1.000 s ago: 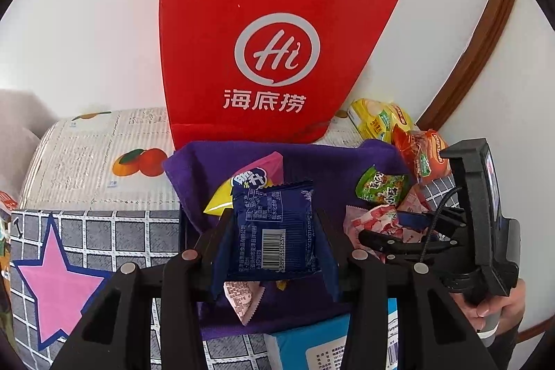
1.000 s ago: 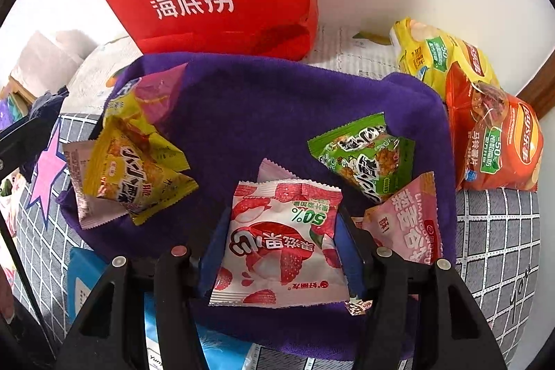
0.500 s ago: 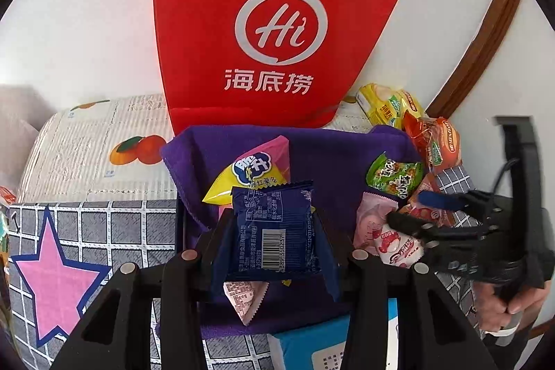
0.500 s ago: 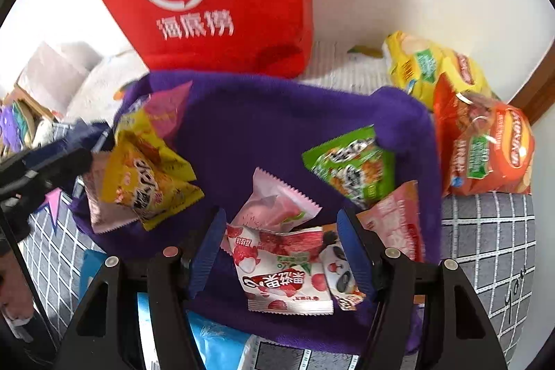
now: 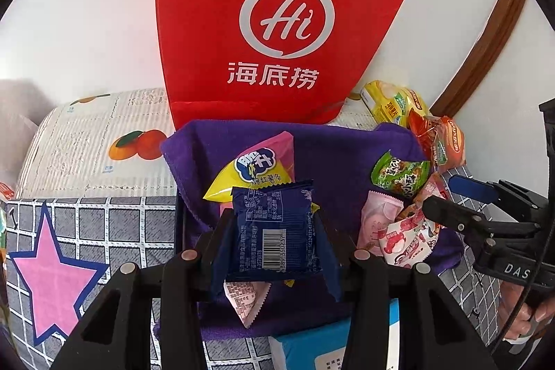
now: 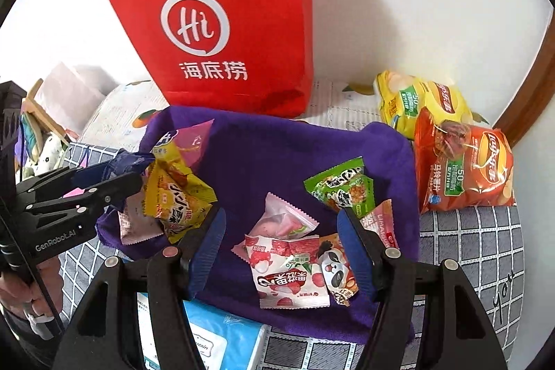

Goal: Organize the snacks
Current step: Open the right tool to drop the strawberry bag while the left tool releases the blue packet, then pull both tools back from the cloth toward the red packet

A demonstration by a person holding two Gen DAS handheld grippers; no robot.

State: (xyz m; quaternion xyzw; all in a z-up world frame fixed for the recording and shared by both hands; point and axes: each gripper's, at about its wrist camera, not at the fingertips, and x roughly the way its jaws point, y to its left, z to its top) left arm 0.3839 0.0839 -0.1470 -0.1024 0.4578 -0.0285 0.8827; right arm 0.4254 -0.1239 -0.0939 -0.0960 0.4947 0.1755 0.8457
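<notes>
The lychee snack packet (image 6: 289,273) lies flat on the purple cloth (image 6: 277,155), at its near edge, between the blue pads of the right tongs (image 6: 281,252) but touching neither. The jaws of these tongs have just been opening: a second ago the pads pressed this packet; now they stand at medium width and empty above it. A panda-print packet (image 6: 334,269) touches its right side, and a pale pink packet (image 6: 284,222) lies just beyond it. Judgement: this placement is complete, and the right tongs are free for the next item.

The left tongs (image 5: 274,231) hold a dark blue packet (image 5: 274,231) upright between narrow-set jaws, barcode facing the camera, over the near left part of the cloth. Judgement: this packet is not yet set down.

Further out, a green packet (image 6: 341,188) lies to the right on the cloth, and a yellow packet (image 6: 177,196) to the left. A red paper bag (image 6: 222,23) stands at the far edge, and two chip bags (image 6: 461,162) sit off the cloth at the right.

Limits of view: the blue packet hides what lies under it. A light blue box (image 6: 215,338) at the near edge is cut off by the tongs. Whether the cloth lines a tray cannot be determined.
</notes>
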